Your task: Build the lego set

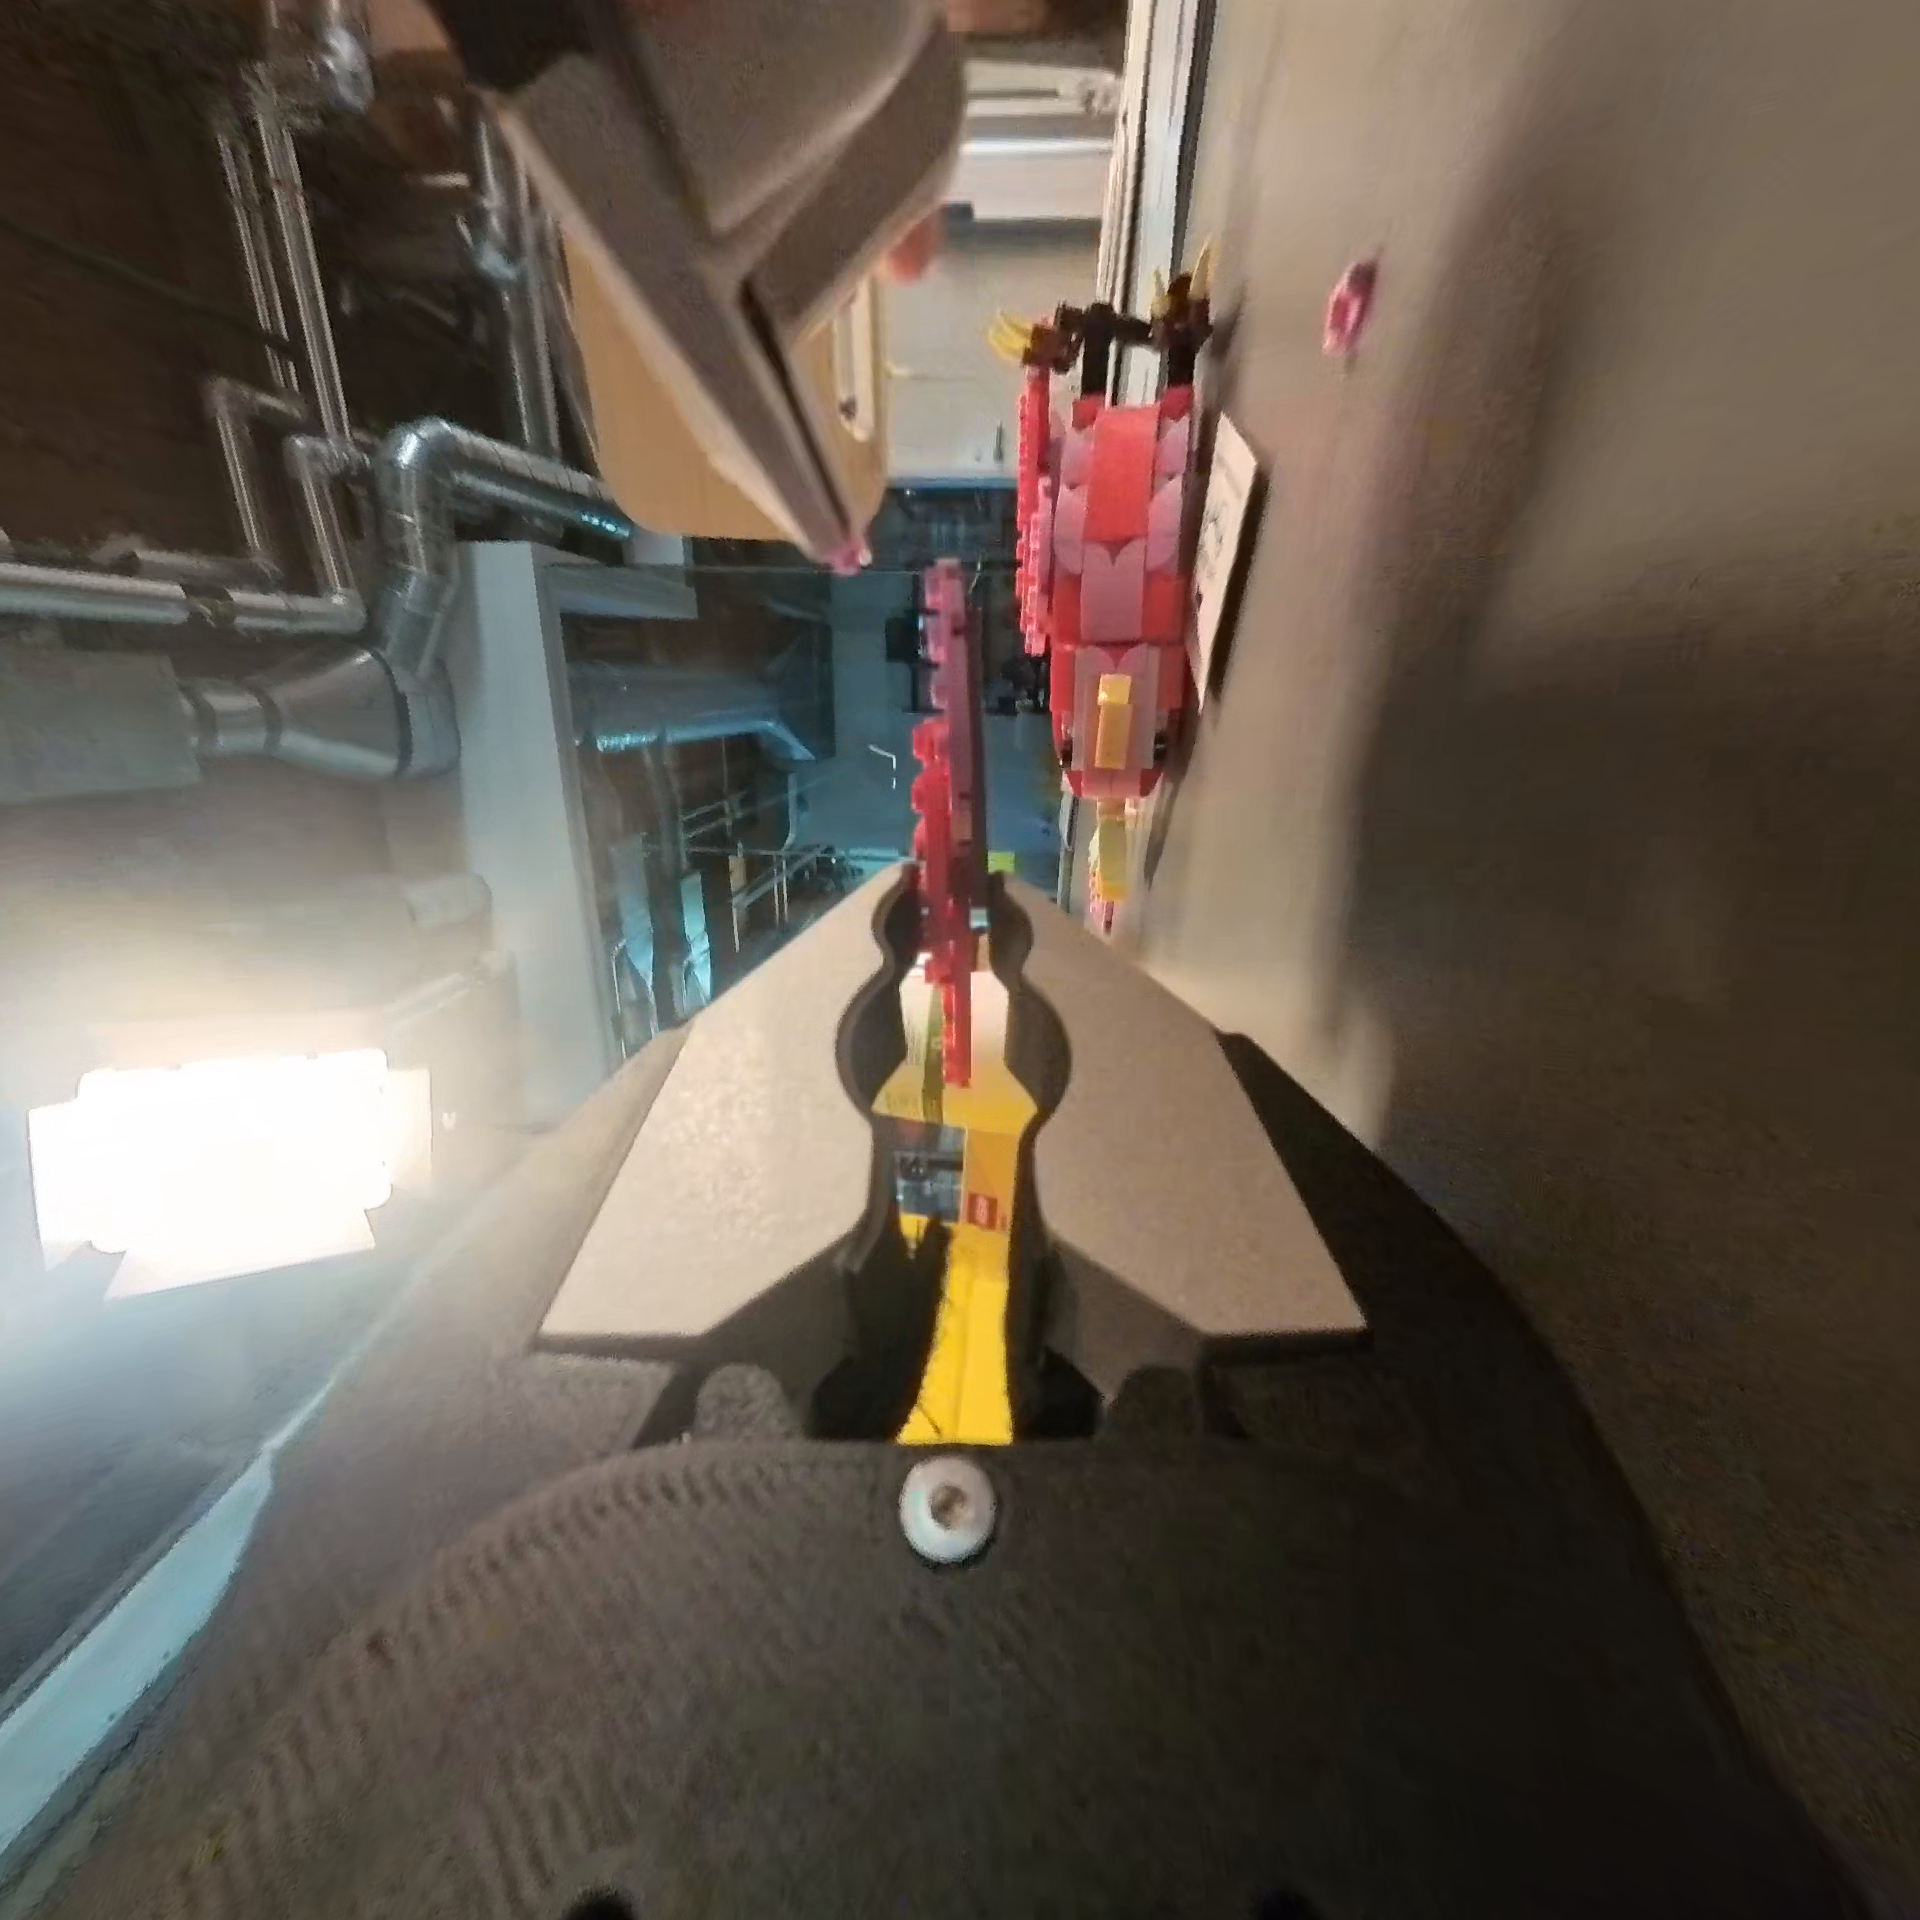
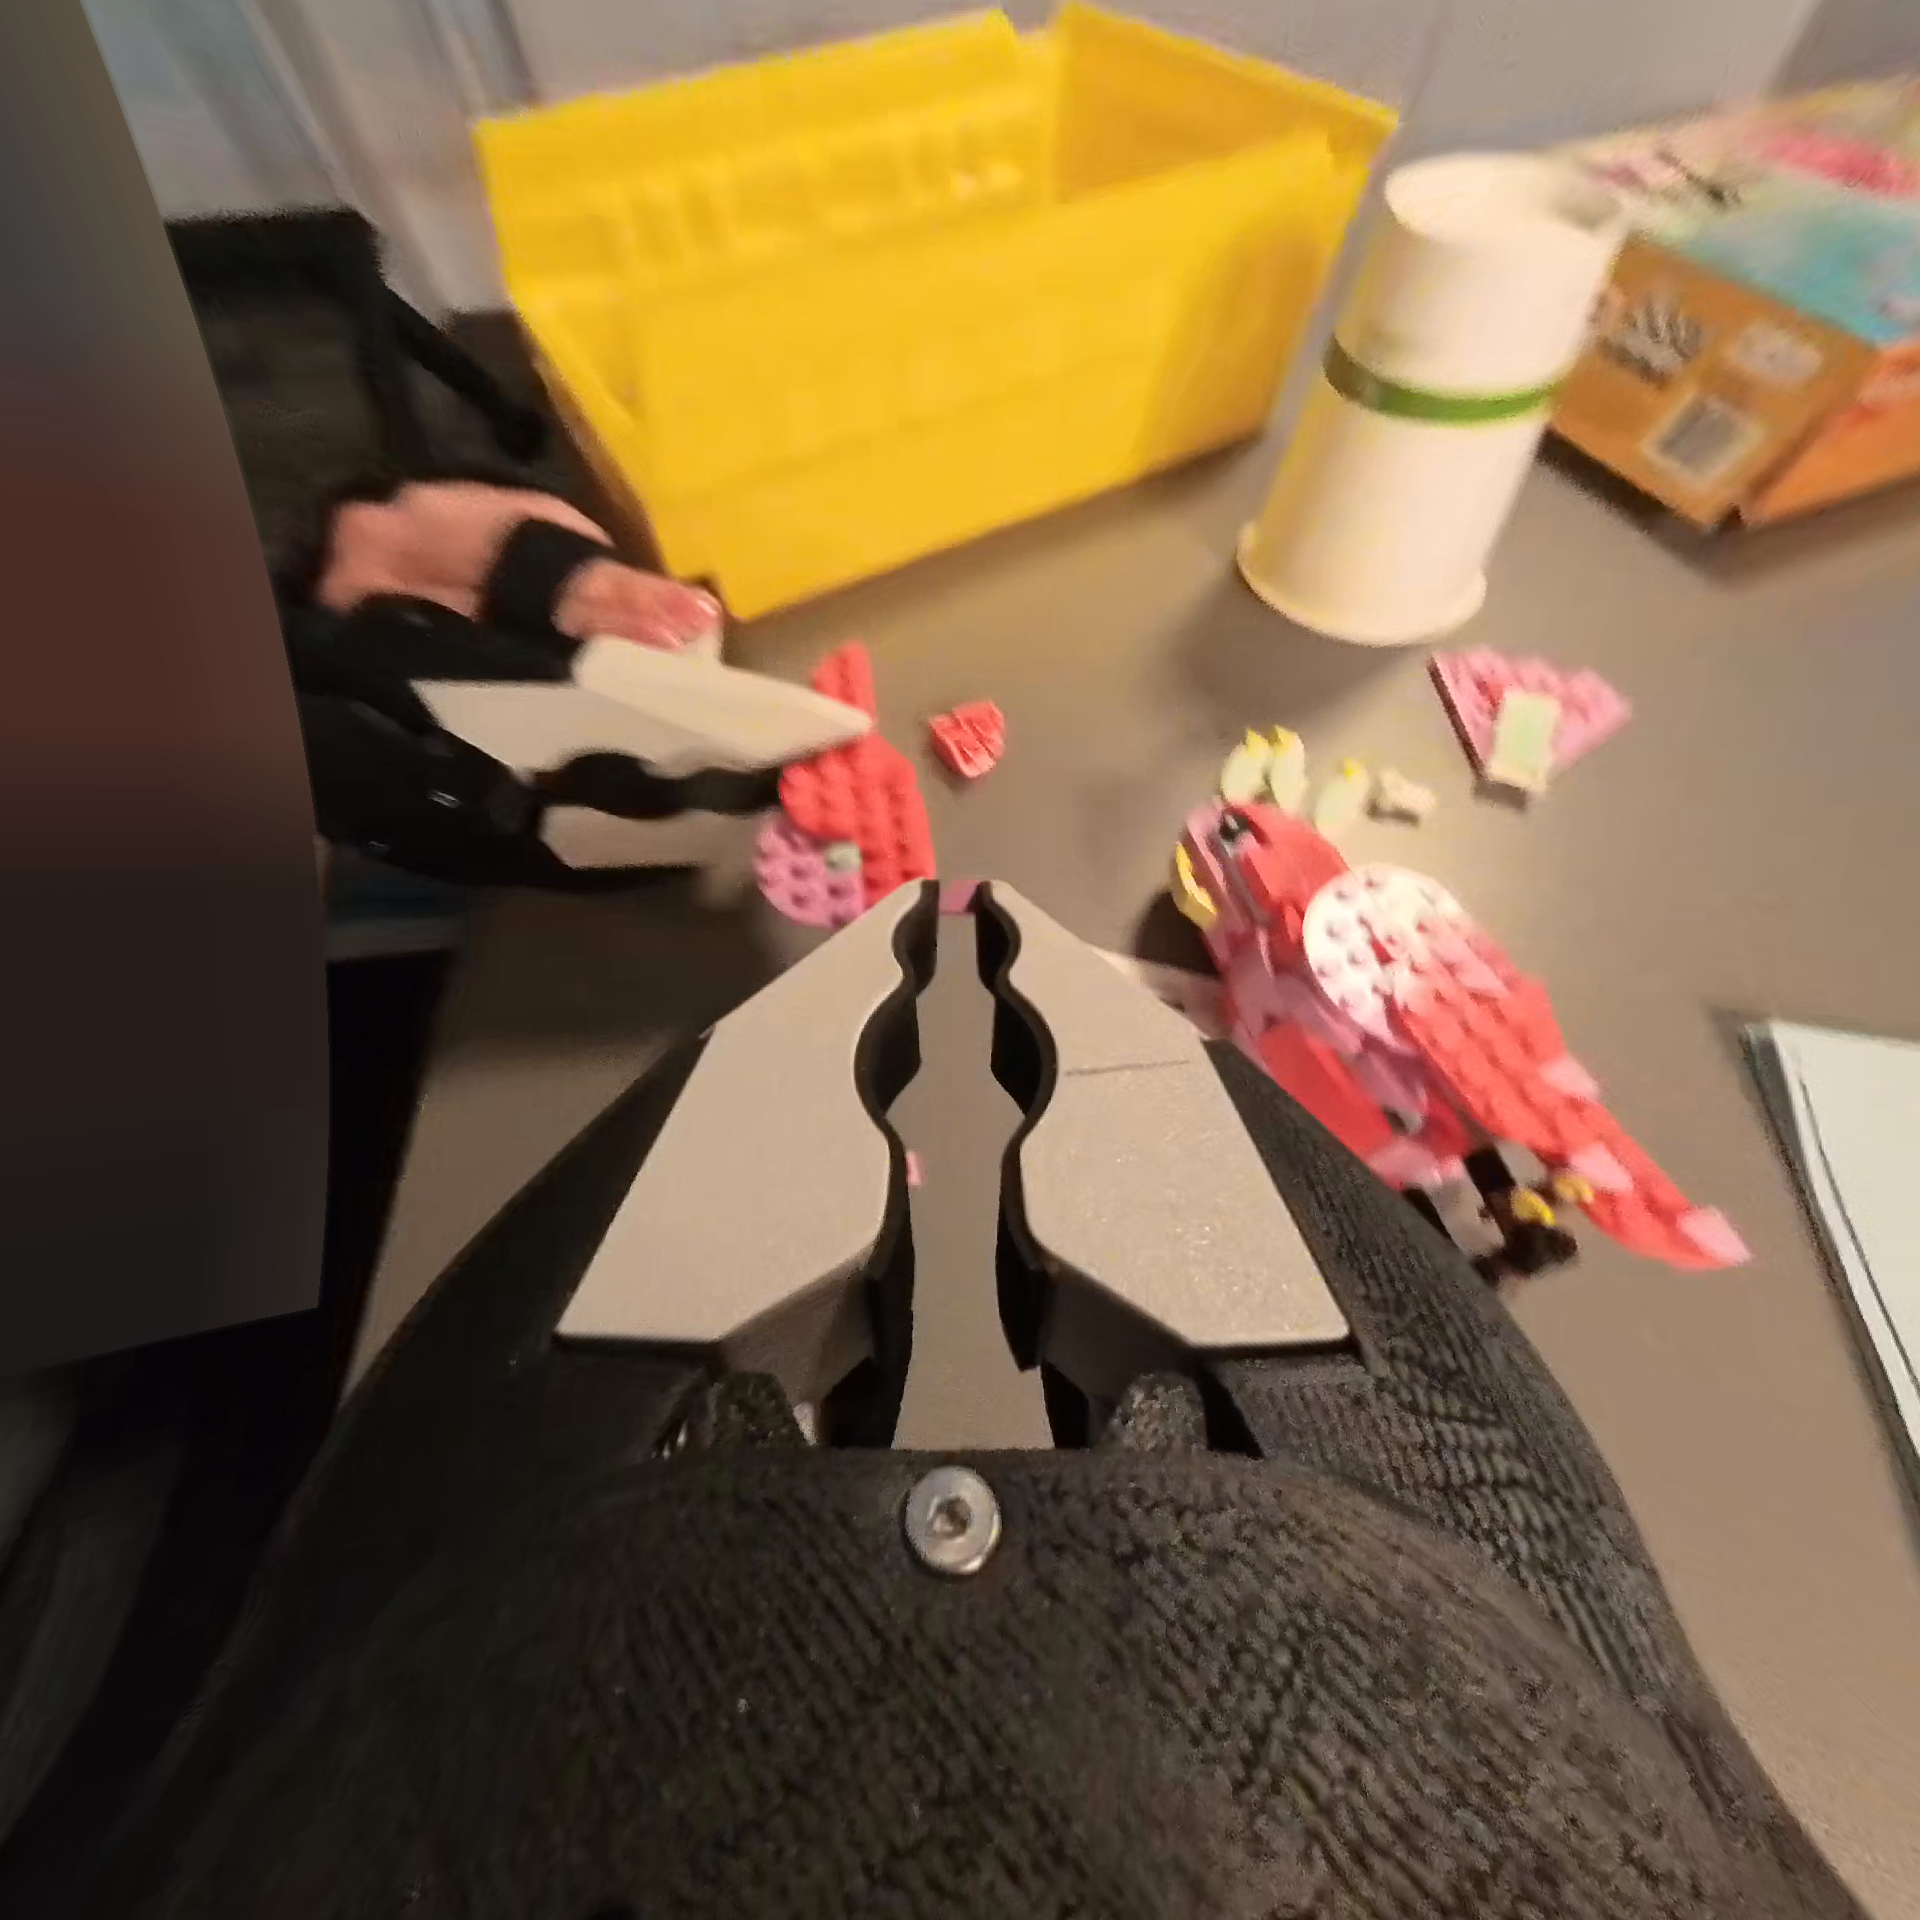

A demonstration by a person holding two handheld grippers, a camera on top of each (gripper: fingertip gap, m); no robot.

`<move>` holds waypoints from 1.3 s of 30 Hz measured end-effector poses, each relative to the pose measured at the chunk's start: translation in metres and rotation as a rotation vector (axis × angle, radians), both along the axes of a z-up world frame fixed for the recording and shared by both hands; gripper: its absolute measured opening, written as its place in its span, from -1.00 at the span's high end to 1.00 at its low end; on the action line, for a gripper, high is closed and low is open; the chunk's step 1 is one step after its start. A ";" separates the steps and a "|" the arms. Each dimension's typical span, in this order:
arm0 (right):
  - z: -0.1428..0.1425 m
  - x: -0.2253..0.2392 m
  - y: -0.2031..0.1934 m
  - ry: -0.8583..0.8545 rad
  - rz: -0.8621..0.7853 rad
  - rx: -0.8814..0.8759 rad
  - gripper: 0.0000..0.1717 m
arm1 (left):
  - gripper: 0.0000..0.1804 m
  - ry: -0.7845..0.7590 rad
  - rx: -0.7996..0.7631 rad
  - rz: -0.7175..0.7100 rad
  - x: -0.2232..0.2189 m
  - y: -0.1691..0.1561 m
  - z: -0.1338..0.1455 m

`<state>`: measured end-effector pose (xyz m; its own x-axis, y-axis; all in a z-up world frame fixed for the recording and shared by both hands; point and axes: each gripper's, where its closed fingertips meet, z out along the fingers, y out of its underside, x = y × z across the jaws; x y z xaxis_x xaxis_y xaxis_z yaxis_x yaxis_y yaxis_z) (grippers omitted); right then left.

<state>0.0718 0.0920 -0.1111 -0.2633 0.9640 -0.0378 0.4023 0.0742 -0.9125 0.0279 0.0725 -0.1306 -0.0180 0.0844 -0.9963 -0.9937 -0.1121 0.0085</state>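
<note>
Wing plate (image 1: pixel 948 790), red and pink bricks: clamped edge-on between the fingertips of the left gripper (image 1: pixel 951 904), off the table.
Right gripper (image 2: pixel 956 894): nipped shut on a small pink piece (image 2: pixel 957 896), just beside the wing.
Bird model (image 2: pixel 1382 997), red and pink, at 3 o'clock of the right gripper: largely built, standing, one wing fitted on the near side.
Loose on the grey table (image 2: pixel 1143 644): a pink fan-shaped plate (image 2: pixel 1527 717) at 2 o'clock, pale yellow bits (image 2: pixel 1288 779), a small red piece (image 2: pixel 968 736) at 12.
Beyond: yellow bin (image 2: pixel 894 343), upturned paper cup (image 2: pixel 1403 416), printed carton (image 2: pixel 1714 395); papers (image 2: pixel 1849 1195) at the 3 o'clock edge.
Room: metal ducts (image 1: pixel 416 520), bright lamp (image 1: pixel 229 1164).
</note>
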 end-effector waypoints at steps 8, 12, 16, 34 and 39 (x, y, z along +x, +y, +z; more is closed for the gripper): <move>-0.008 -0.017 -0.033 -0.090 0.196 0.119 0.95 | 0.88 0.012 0.017 -0.051 0.012 -0.004 0.002; -0.011 -0.020 -0.036 -0.142 0.251 0.136 0.95 | 0.88 0.011 0.021 -0.060 0.017 -0.005 0.001; -0.011 -0.019 -0.039 -0.171 0.300 0.168 0.95 | 0.88 0.011 0.023 -0.065 0.019 -0.006 0.001; -0.011 -0.018 -0.041 -0.217 0.306 0.229 0.81 | 0.87 0.000 0.007 -0.055 0.020 -0.004 -0.001; 0.002 -0.011 -0.053 -0.001 0.314 0.452 0.45 | 0.87 -0.008 -0.002 -0.027 0.015 -0.002 -0.002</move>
